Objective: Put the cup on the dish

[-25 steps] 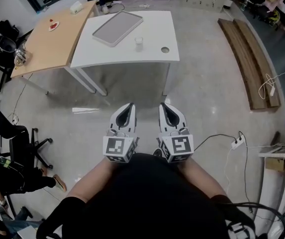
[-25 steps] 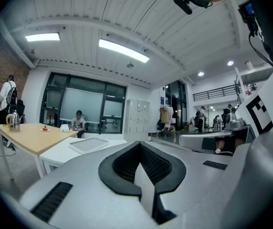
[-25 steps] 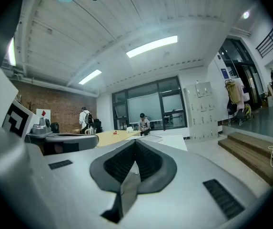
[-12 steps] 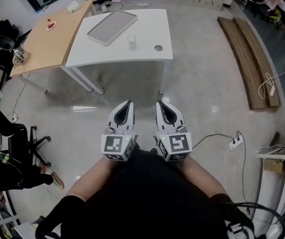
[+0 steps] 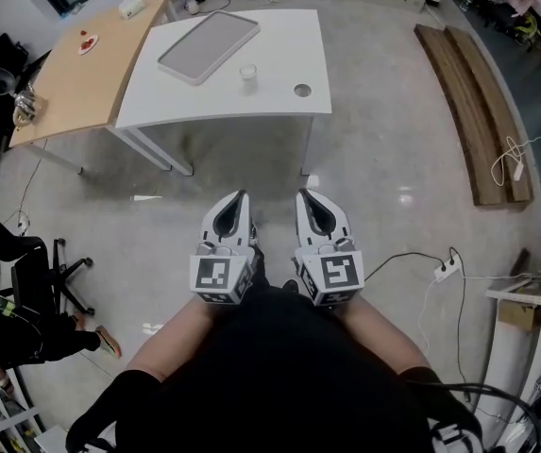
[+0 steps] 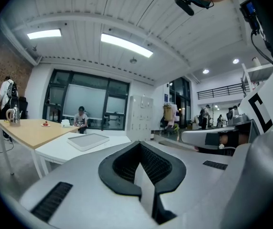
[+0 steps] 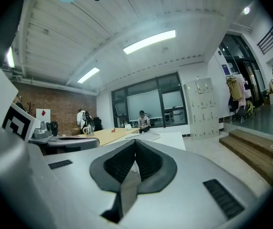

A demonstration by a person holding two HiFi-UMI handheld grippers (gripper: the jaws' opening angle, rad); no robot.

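Observation:
A small clear cup (image 5: pixel 248 76) stands near the front edge of a white table (image 5: pixel 279 55), far ahead of me. Beside it lies a grey rectangular tray (image 5: pixel 209 45). A small dish with something red (image 5: pixel 86 41) sits on the wooden table (image 5: pixel 72 88) to the left. My left gripper (image 5: pixel 240 197) and right gripper (image 5: pixel 305 197) are held side by side in front of my body, over the floor and well short of the table. Both are shut, with nothing between their jaws. The left gripper view shows its closed tips (image 6: pixel 138 144) and the tray (image 6: pixel 87 140) beyond.
A round hole (image 5: pixel 302 90) is in the white table's right corner. Office chairs (image 5: pixel 34 262) stand at the left, wooden steps (image 5: pixel 473 111) at the right, and a cable with a power strip (image 5: pixel 448 270) lies on the floor. A person (image 6: pixel 80 118) sits behind the tables.
Both grippers have been carried a little forward toward the white table, still shut and level. The table and cup have shifted slightly left in the head view.

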